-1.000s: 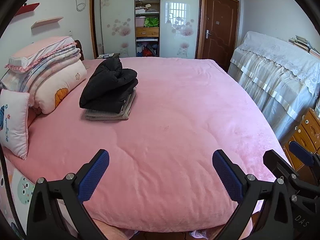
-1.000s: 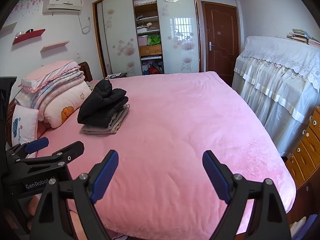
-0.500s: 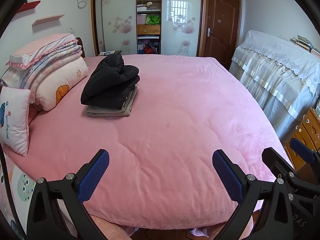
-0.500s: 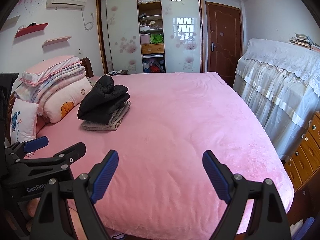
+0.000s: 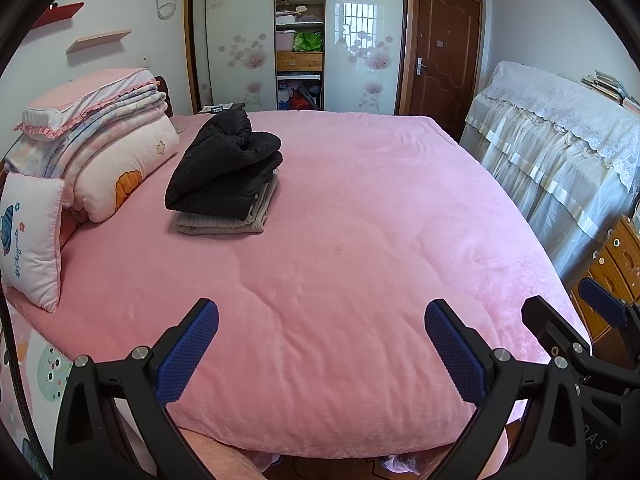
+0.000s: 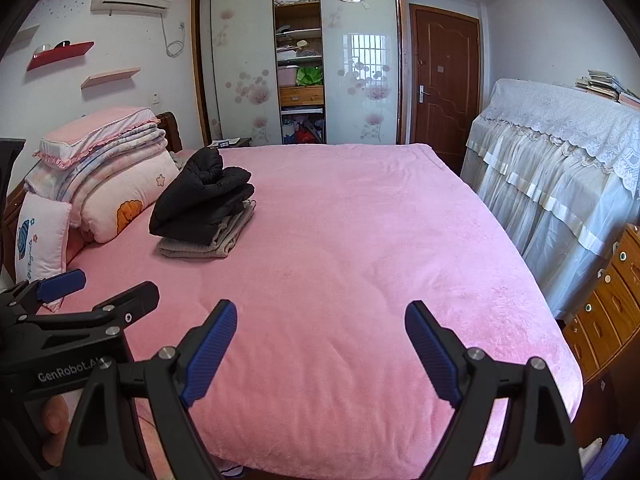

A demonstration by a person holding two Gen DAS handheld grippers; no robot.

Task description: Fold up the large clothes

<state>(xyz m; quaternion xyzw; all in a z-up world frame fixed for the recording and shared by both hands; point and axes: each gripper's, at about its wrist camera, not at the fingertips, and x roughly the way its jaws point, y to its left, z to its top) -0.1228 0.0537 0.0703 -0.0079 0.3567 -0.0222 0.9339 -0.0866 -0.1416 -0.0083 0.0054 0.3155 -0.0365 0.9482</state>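
Note:
A folded black padded jacket (image 5: 224, 168) (image 6: 200, 200) lies on top of a folded grey garment (image 5: 224, 222) (image 6: 200, 246) at the far left of the pink bed (image 5: 340, 280) (image 6: 340, 260). My left gripper (image 5: 320, 344) hovers over the bed's near edge, open, with nothing between its blue pads. My right gripper (image 6: 320, 346) is beside it on the right, also open and empty. Each gripper shows at the edge of the other's view: the right gripper (image 5: 592, 320) and the left gripper (image 6: 80, 300). Both are well short of the clothes pile.
Stacked pillows and folded quilts (image 5: 100, 148) sit at the bed's head on the left. A lace-covered piece of furniture (image 5: 560, 152) and a wooden drawer chest (image 6: 612, 304) stand along the right. A wardrobe (image 6: 300, 68) and a door (image 6: 444, 80) are behind.

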